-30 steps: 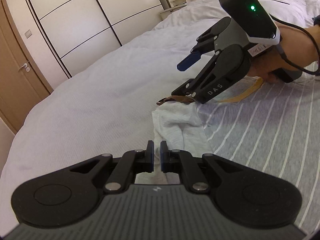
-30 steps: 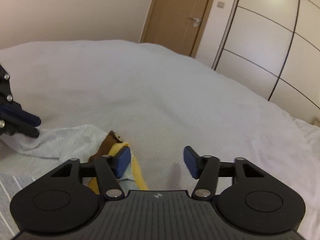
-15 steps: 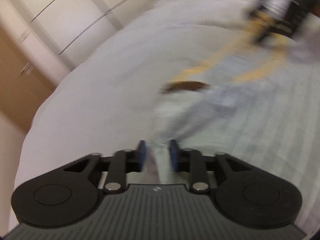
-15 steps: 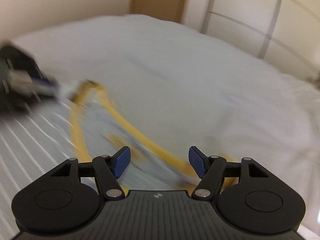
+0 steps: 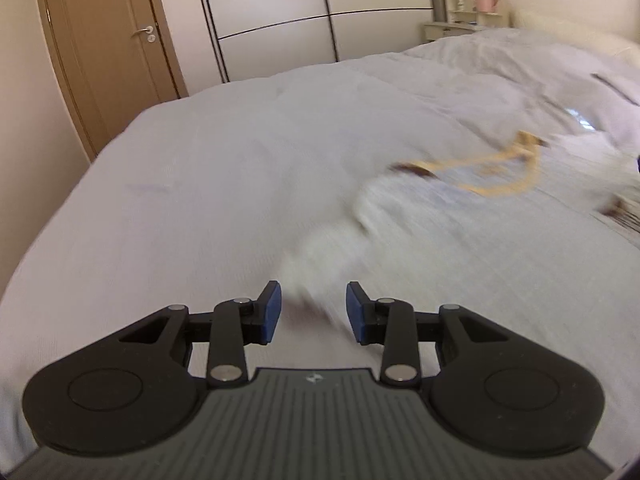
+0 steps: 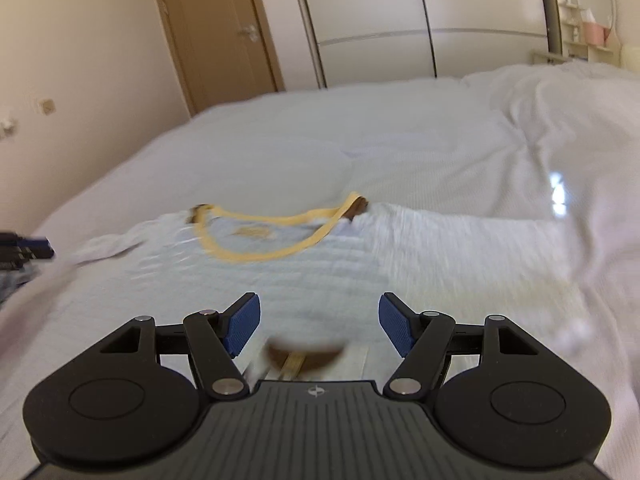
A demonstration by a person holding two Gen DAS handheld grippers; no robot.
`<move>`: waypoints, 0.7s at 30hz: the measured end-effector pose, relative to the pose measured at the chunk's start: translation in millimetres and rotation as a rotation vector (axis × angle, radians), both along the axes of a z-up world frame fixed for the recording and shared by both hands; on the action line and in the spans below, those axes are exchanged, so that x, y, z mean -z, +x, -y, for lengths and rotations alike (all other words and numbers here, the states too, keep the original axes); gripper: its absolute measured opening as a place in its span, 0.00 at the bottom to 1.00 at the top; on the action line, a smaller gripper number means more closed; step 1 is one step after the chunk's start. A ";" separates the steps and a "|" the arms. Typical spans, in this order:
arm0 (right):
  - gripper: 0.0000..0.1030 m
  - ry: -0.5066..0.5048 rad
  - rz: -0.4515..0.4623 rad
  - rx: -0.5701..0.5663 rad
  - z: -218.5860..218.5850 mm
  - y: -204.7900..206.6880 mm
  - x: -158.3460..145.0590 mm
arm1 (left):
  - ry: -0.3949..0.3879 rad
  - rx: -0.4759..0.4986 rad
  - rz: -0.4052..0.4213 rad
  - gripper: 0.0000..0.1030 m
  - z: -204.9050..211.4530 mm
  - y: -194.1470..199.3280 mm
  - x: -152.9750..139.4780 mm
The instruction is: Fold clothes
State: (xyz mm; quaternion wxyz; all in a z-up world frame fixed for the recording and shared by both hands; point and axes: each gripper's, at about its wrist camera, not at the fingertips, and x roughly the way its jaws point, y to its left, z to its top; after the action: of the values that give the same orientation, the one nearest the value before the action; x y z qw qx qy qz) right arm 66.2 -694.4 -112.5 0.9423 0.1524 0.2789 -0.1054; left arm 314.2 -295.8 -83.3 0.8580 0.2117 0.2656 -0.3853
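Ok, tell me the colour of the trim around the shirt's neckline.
Yellow trim on the pale blue shirt, clearest in the right wrist view.

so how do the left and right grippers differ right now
The right gripper has its jaws spread wider than the left gripper. The right gripper hangs over the shirt body, below the yellow neckline; the left gripper points at the shirt's white sleeve end beside bare bed cover. Both are open, hold nothing, and have blue pads.

Both wrist views sit low over the bed [image 5: 200, 200], facing the wardrobe [image 6: 380, 12], sharing the shirt [image 6: 320, 264].
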 end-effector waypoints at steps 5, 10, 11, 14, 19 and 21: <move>0.77 -0.002 0.004 -0.015 -47.7 -129.1 -28.3 | -0.037 0.041 -0.077 0.38 -58.3 -103.6 3.9; 0.77 0.115 -0.056 0.028 -78.3 -224.9 -23.4 | -0.057 0.071 -0.172 0.38 -104.2 -190.2 17.5; 0.77 0.152 -0.062 0.037 -82.7 -240.1 -18.0 | -0.062 0.073 -0.190 0.38 -109.7 -201.1 20.9; 0.72 0.243 -0.063 0.048 -96.4 -270.1 7.7 | -0.078 0.076 -0.241 0.38 -124.1 -229.9 30.5; 0.67 0.372 -0.022 0.018 -114.6 -281.7 40.9 | -0.078 0.080 -0.331 0.38 -131.3 -256.8 46.8; 0.67 0.388 -0.016 0.032 -117.0 -277.0 50.0 | -0.046 0.083 -0.333 0.38 -125.0 -261.8 54.7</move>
State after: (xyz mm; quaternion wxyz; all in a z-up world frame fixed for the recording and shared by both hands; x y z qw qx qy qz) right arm -210.8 -577.5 -162.5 0.8912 0.3347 0.2990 -0.0660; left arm 52.4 -170.8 -138.0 0.7901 0.1362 0.3862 -0.4562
